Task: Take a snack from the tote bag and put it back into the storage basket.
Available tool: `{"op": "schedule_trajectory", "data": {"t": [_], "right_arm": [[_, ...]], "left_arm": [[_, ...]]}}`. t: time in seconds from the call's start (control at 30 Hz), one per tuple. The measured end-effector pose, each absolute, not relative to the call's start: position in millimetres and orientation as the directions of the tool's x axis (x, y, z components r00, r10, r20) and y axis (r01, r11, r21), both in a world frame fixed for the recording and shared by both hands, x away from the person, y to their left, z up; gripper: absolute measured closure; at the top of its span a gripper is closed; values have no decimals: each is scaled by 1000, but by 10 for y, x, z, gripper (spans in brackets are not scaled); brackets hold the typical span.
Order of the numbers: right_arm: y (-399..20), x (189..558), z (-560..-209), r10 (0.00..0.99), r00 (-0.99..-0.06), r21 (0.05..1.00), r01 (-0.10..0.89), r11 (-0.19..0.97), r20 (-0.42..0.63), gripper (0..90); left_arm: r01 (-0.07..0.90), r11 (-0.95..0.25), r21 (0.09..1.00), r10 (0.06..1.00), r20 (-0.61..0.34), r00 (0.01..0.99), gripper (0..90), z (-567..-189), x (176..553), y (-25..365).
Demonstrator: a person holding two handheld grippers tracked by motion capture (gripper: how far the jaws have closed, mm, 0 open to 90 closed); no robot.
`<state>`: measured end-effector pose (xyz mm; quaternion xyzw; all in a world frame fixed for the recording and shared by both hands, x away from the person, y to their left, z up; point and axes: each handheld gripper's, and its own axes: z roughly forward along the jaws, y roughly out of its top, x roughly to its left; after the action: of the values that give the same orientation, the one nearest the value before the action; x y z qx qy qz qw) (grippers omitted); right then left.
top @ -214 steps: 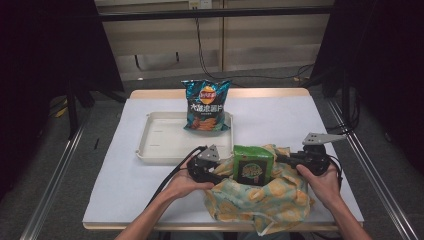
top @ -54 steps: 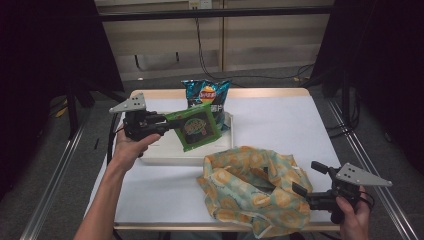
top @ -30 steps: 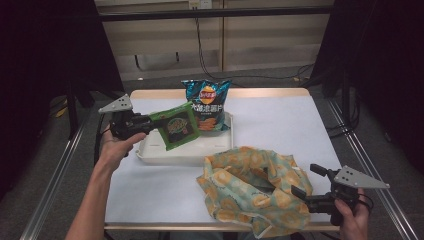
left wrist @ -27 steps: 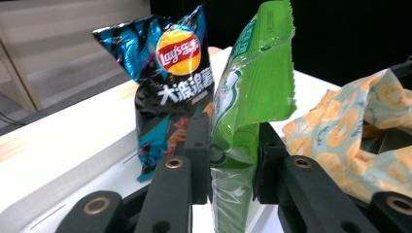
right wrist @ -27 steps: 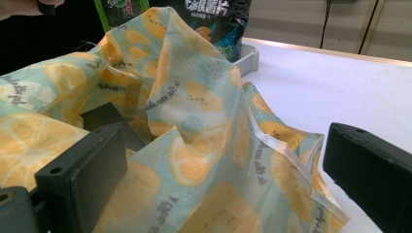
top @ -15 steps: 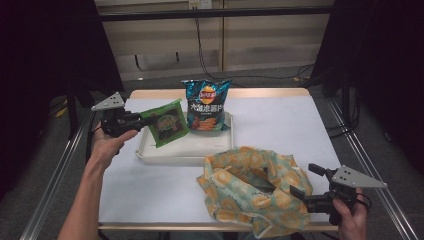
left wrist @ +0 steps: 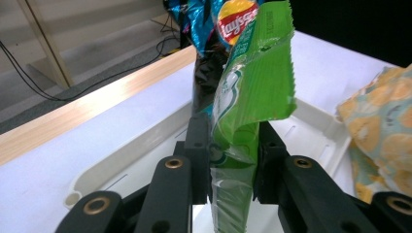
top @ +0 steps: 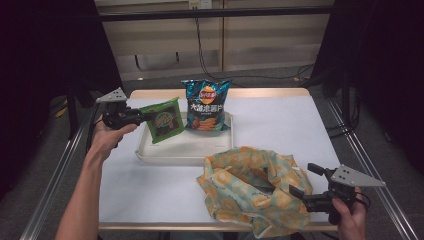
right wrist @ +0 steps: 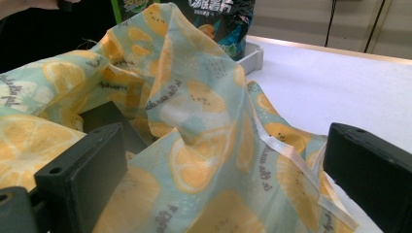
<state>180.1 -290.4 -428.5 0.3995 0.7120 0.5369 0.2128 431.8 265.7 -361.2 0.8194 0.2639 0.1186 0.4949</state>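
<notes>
A green snack packet point(top: 162, 120) hangs in the air at the left of the high view, above the left end of a white tray point(top: 185, 152). The left gripper point(top: 142, 116) pinches it: in the left gripper view the two black jaws stand narrow, pressed on the packet's crimped lower edge. Compared with the pictures from a second or two before, the packet has travelled leftward and slightly down, from beside the chip bag to the tray's left end. Judging by that, the packet looks about to be set down in the tray, in the free space to the left of the other bag.

Just right of the packet, a blue Lay's chip bag point(top: 205, 105) stands upright at the back of the tray, close to the packet. It limits how far right the packet can go.

In the lower right of the high view lies a crumpled cloth tote bag point(top: 250, 187) printed with orange slices. The right gripper point(top: 310, 187) rests at the tote's right edge. In the right gripper view its jaws stand wide apart with loose fabric between them, not pinched. The white table point(top: 280, 120) is bare behind the tote.
</notes>
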Motion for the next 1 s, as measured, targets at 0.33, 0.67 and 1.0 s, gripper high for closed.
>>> {"op": "schedule_trajectory", "data": {"t": [0.33, 0.67, 1.0], "right_arm": [[-2914, 1811, -4295, 795, -595, 935, 337, 113, 119, 13], [-2916, 1808, -4294, 792, -598, 937, 333, 109, 121, 13], [-2918, 1816, -4293, 789, -604, 936, 333, 118, 115, 13]], "left_arm": [[367, -372, 853, 580, -95, 809, 735, -3816, 4540, 2613], [422, -362, 831, 629, -116, 769, 733, -3991, 4679, 2573], [451, -325, 831, 651, -150, 744, 725, -4112, 4795, 2577]]}}
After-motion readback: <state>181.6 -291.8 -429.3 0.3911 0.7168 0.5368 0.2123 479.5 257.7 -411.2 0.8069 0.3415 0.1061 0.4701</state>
